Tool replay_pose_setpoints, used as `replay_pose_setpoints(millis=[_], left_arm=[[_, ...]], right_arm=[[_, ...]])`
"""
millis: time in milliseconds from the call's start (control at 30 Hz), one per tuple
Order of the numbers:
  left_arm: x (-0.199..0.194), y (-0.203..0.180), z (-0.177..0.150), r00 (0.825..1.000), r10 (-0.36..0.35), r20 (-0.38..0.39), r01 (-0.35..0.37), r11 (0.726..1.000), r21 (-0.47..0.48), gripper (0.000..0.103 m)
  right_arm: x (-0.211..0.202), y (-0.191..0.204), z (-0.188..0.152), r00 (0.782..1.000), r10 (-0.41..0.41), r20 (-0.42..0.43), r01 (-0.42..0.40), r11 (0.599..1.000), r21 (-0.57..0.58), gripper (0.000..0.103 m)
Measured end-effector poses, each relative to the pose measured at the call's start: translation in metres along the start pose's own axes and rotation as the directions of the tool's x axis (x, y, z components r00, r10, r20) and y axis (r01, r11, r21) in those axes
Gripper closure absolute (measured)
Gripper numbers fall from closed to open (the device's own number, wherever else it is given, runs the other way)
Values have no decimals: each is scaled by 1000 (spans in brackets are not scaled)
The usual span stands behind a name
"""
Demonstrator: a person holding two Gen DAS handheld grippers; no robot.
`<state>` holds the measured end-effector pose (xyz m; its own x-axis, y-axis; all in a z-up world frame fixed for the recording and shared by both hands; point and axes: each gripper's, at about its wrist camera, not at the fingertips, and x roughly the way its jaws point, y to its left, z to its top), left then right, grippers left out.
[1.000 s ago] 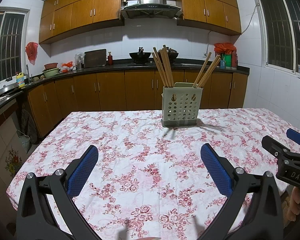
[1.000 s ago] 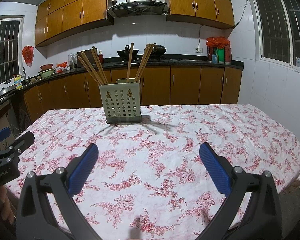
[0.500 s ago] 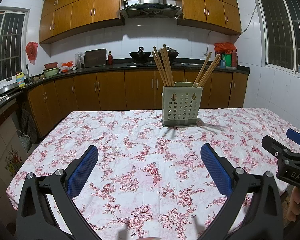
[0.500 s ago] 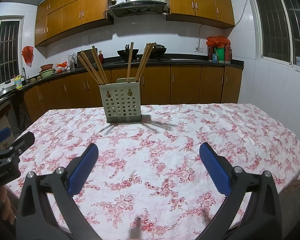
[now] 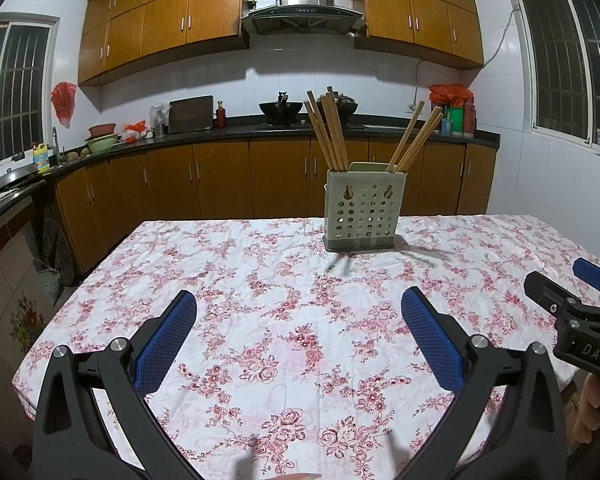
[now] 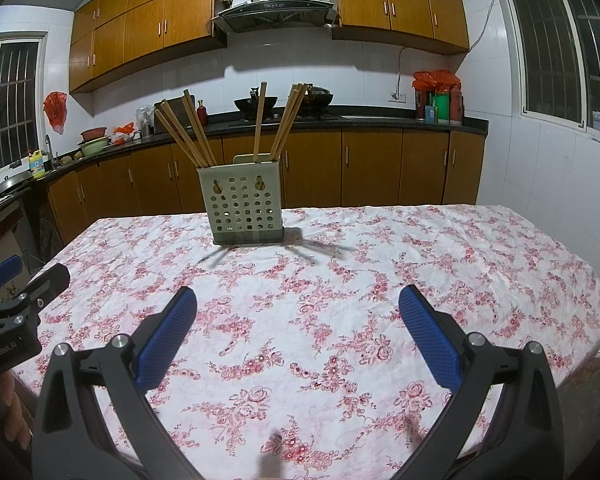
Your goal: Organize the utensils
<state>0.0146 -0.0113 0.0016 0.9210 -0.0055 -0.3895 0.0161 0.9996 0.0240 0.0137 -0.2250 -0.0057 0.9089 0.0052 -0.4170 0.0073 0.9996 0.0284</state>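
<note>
A pale green perforated utensil holder [image 5: 363,210] stands upright on the floral tablecloth [image 5: 284,304], far from both grippers. It also shows in the right wrist view [image 6: 244,206]. Several wooden chopsticks [image 5: 327,132] stand in it in two bunches, one leaning left, one [image 5: 414,138] leaning right; they show in the right wrist view too [image 6: 186,132]. My left gripper [image 5: 298,312] is open and empty above the near part of the table. My right gripper [image 6: 298,312] is open and empty, to the right of the left one.
The table's left edge [image 5: 80,292] drops to the tiled floor. Wooden kitchen cabinets [image 5: 220,180] and a dark counter with a wok [image 5: 281,108] run behind the table. A white tiled wall with a window [image 6: 548,60] is on the right.
</note>
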Motion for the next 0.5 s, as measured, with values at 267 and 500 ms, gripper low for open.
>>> replay_pose_setpoints(millis=[267,500], left_arm=[[0,0,0,1000,1,1,-1,1000,-1,2],[2,0,-2,1000,2,-6,-2,1000,-7,2]], right_arm=[[0,1,0,1000,0,0,0,1000,-1,4],[0,0,0,1000,0,0,0,1000,1,4]])
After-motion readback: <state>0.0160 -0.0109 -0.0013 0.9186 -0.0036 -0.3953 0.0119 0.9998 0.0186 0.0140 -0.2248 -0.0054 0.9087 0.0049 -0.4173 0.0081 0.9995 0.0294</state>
